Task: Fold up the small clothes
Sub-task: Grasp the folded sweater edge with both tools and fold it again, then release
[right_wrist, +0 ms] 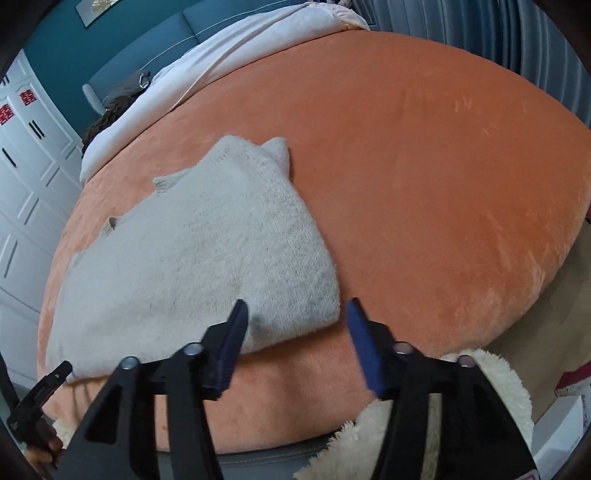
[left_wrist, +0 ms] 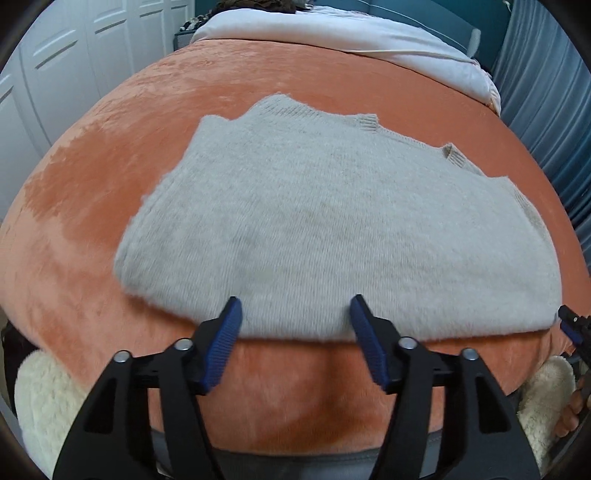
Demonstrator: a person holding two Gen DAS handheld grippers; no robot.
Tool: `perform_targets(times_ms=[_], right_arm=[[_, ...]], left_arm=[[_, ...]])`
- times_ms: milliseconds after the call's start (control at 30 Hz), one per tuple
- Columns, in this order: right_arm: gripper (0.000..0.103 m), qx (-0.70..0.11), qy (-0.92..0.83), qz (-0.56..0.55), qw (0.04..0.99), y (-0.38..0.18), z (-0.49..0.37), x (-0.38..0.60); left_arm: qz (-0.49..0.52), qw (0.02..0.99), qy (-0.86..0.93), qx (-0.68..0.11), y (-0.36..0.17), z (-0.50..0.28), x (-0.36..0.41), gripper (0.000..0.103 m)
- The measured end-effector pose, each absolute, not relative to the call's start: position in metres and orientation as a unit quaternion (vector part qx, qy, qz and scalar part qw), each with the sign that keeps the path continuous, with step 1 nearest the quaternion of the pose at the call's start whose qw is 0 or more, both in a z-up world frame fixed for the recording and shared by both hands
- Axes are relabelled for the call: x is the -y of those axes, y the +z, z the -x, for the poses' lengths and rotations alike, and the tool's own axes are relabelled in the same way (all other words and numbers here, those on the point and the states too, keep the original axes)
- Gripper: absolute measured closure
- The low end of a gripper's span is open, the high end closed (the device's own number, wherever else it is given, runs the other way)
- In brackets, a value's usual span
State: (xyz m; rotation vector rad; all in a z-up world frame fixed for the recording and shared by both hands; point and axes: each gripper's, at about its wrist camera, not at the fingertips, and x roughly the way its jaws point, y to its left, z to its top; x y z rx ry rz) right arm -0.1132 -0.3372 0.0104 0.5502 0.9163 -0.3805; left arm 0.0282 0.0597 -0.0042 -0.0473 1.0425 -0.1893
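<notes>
A pale grey fuzzy knit sweater (left_wrist: 325,229) lies flat on an orange plush bed cover (left_wrist: 110,184), its folded near edge along the bed's front. It also shows in the right wrist view (right_wrist: 192,258). My left gripper (left_wrist: 295,314) is open and empty, its blue fingertips (left_wrist: 231,317) just over the sweater's near edge. My right gripper (right_wrist: 295,317) is open and empty at the sweater's near right corner; its tip shows at the far right of the left wrist view (left_wrist: 570,325).
A white duvet (left_wrist: 332,33) is bunched at the bed's far end. White closet doors (left_wrist: 74,55) stand to the left, blue curtains (left_wrist: 546,92) to the right. A cream fleece (right_wrist: 498,387) hangs below the bed's front edge.
</notes>
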Motion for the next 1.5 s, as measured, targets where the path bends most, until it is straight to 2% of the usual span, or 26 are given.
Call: perform_targets(times_ms=[100,133,200,333,400,433,467,567,667,733,800,867,967,1100,1167,1200,1300,1367,1500], right_arm=[[0.044,-0.441,-0.173,-0.304,0.827,0.004,0.115,0.344],[0.044,-0.441,-0.165,-0.325,0.82,0.0,0.117,0.347],[0.041,-0.441,-0.15,-0.366,0.806,-0.011,0.12,0.355],[0.037,-0.44,-0.142,-0.387,0.798,-0.021,0.102,0.356],[0.05,-0.439,-0.132,-0.378,0.804,-0.017,0.089,0.354],[0.079,-0.44,-0.131,-0.373,0.806,-0.011,0.082,0.353],[0.087,-0.435,-0.127,-0.376,0.808,-0.003,0.078,0.354],[0.092,-0.367,-0.097,-0.39,0.839,0.046,0.088,0.357],[0.093,-0.355,-0.103,-0.34,0.865,0.066,0.099,0.353],[0.093,-0.415,-0.136,-0.292,0.851,0.032,0.09,0.356],[0.093,-0.48,-0.153,-0.313,0.805,-0.02,0.086,0.367],[0.092,-0.455,-0.145,-0.346,0.807,-0.014,0.092,0.372],[0.085,-0.461,-0.15,-0.317,0.815,0.002,0.09,0.364],[0.066,-0.441,-0.213,-0.291,0.822,0.023,0.106,0.355],[0.063,-0.425,-0.258,-0.259,0.828,0.039,0.113,0.35],[0.063,-0.419,-0.246,-0.253,0.837,0.046,0.111,0.345],[0.079,-0.425,-0.134,-0.217,0.868,0.065,0.082,0.3],[0.093,-0.433,-0.068,-0.176,0.881,0.073,0.055,0.259],[0.096,-0.455,0.004,-0.11,0.884,0.072,-0.008,0.189]], left_arm=[[0.09,0.865,-0.059,-0.491,-0.003,-0.018,-0.091,0.023],[0.132,0.858,-0.047,-0.495,-0.007,-0.018,-0.108,0.021],[0.217,0.833,-0.027,-0.508,-0.019,-0.024,-0.139,0.021],[0.32,0.8,-0.024,-0.507,-0.033,-0.04,-0.167,0.02],[0.33,0.796,-0.023,-0.506,-0.033,-0.053,-0.168,0.024],[0.33,0.796,-0.029,-0.506,-0.03,-0.06,-0.168,0.051],[0.334,0.792,-0.044,-0.51,-0.027,-0.067,-0.166,0.091],[0.335,0.804,-0.063,-0.487,0.009,-0.065,-0.167,0.094],[0.287,0.824,-0.059,-0.484,0.026,-0.053,-0.166,0.094],[0.264,0.814,-0.042,-0.515,0.002,-0.053,-0.164,0.094],[0.277,0.791,-0.026,-0.545,-0.03,-0.047,-0.169,0.094],[0.29,0.791,-0.027,-0.538,-0.037,-0.039,-0.171,0.094],[0.271,0.8,-0.033,-0.534,-0.028,-0.038,-0.166,0.093],[0.285,0.803,-0.041,-0.521,-0.023,-0.037,-0.17,0.085],[0.296,0.803,-0.036,-0.515,-0.024,-0.036,-0.173,0.066],[0.302,0.802,-0.035,-0.514,-0.027,-0.036,-0.175,0.063],[0.305,0.799,-0.032,-0.517,-0.034,-0.036,-0.175,0.063],[0.294,0.804,-0.03,-0.516,-0.032,-0.037,-0.171,0.062],[0.261,0.814,-0.029,-0.518,-0.029,-0.036,-0.163,0.06]])
